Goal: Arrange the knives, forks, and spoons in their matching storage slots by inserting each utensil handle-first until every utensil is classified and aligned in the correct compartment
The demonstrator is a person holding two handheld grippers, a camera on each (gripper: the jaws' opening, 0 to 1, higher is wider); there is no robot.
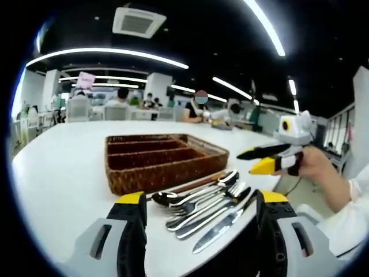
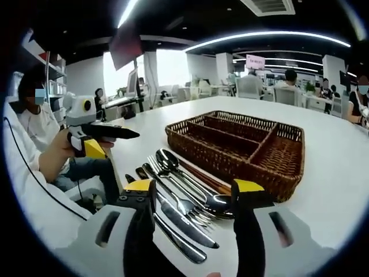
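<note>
Shiny metal knives, forks and spoons (image 1: 207, 203) lay bunched on the white table (image 1: 63, 179), just beside the brown wicker tray (image 1: 161, 158), long axes along its side. Both released grippers, left (image 1: 199, 199) and right (image 2: 193, 187), hovered over them, equally near, I judged.

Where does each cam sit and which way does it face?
Left gripper view: rides the left tool, open, facing cutlery and wicker tray; right tool and hand enter from the right.
Right gripper view: rides the right tool, open, facing the same cutlery and tray from the opposite side; left tool enters left.
Shared: white table, tray, cutlery.
</note>
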